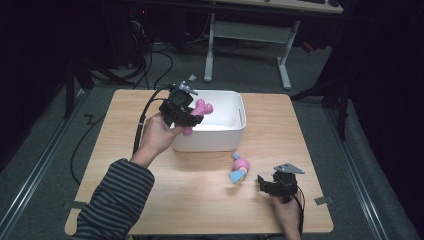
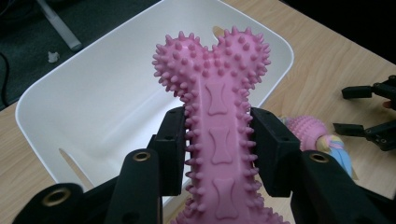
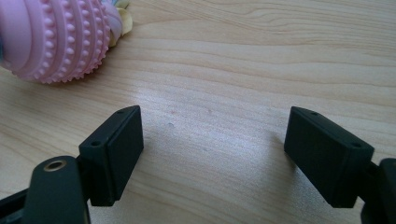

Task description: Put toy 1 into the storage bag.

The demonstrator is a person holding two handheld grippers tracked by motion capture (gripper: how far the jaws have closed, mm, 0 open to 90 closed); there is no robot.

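A: What does the left gripper point(image 2: 217, 140) hold?

B: Its two black jaws pinch the shaft of a pink spiky bone toy point(image 2: 217, 100). One jaw is on each side of the shaft, touching the spikes. The knobbed end of the bone stands out beyond the jaws.

A: And what is beyond that end?

B: A white bin point(image 2: 93, 88), open on top. The bone hangs over its inside, and in the high view the left gripper point(image 1: 182, 111) is above the bin's near left corner.

A: How is the right gripper point(image 3: 212, 156)?

B: Its jaws are spread wide, with only bare wooden table point(image 3: 261, 60) between them. It rests low at the table.

A: Is something near it?

B: Yes, a pink ribbed toy point(image 3: 56, 39) lies on the table, ahead of the left jaw and apart from it. In the high view this toy point(image 1: 240, 169) has also a light blue part.
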